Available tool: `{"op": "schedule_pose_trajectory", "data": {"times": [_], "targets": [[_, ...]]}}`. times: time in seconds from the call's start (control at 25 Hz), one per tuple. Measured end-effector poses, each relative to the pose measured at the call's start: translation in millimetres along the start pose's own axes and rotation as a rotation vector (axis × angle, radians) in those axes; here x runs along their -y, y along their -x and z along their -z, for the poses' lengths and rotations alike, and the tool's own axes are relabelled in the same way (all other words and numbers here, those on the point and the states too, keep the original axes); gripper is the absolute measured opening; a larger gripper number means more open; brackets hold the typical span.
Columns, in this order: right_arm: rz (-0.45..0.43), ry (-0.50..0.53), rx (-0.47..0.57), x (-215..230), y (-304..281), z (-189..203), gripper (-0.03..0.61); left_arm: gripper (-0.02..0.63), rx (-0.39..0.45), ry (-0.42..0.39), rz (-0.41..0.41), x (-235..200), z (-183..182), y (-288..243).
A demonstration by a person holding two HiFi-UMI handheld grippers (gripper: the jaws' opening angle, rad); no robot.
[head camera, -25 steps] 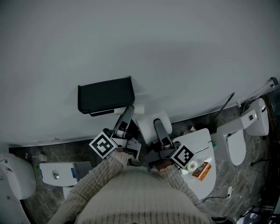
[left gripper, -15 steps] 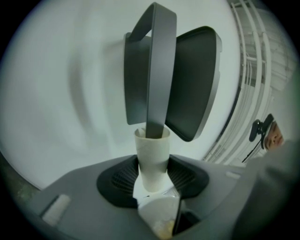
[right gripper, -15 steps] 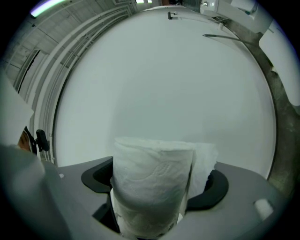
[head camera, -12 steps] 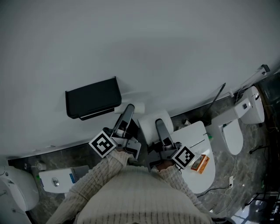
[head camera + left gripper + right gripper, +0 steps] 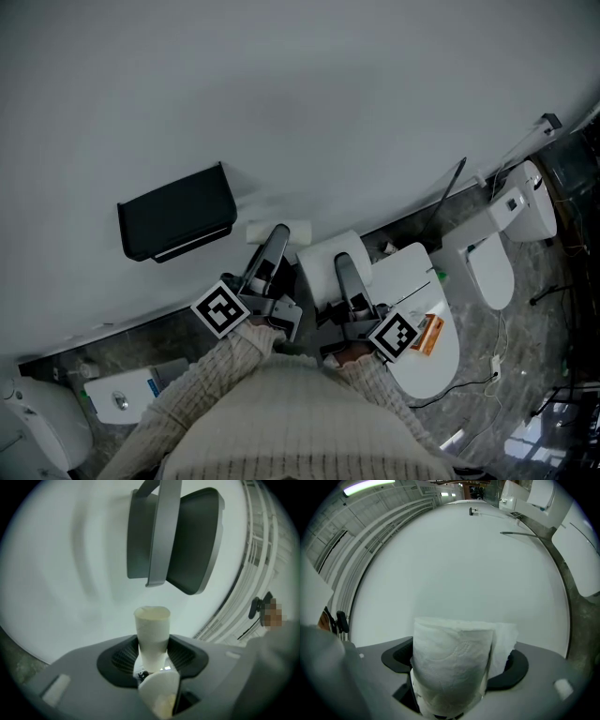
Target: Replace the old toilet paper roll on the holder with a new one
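On the pale washroom wall hangs the black holder (image 5: 176,211). Left gripper (image 5: 272,248) clamps the spent core (image 5: 152,627) below its right end; right gripper (image 5: 345,274) clamps the new roll (image 5: 452,665), whose loose tail may snag and unwind during loading.

The head view looks steeply down from above the person's sleeves (image 5: 234,375), seeing the left gripper (image 5: 277,234) and right gripper (image 5: 343,262) from behind, with the white wall (image 5: 328,103) ahead. The left gripper view sits just behind its own jaws, so close that the cardboard tube (image 5: 152,630) between them fills the lower middle; it tilts up at the black holder (image 5: 187,541), which the head view shares. The right gripper view sits likewise behind the paper roll (image 5: 452,663), facing the same wall
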State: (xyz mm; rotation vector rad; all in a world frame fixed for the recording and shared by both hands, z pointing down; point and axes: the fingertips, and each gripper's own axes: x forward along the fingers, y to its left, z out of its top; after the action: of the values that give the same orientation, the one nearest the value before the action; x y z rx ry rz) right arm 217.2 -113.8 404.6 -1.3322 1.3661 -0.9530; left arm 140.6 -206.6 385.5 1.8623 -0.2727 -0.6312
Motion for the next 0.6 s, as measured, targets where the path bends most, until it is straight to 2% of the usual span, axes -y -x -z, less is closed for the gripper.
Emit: {"op": "schedule_pose_trajectory", "data": {"times": [0.2,0.6], "targets": [[-0.015,-0.001,0.031,-6,0,-6,0.439,0.179,0.003,0.002,-0.018,-5,-2,11],[-0.041,-0.004,0.004,-11,-26,1,0.439,0.179,0.060,-0.010,-0.074,-14,-19,41]]}}
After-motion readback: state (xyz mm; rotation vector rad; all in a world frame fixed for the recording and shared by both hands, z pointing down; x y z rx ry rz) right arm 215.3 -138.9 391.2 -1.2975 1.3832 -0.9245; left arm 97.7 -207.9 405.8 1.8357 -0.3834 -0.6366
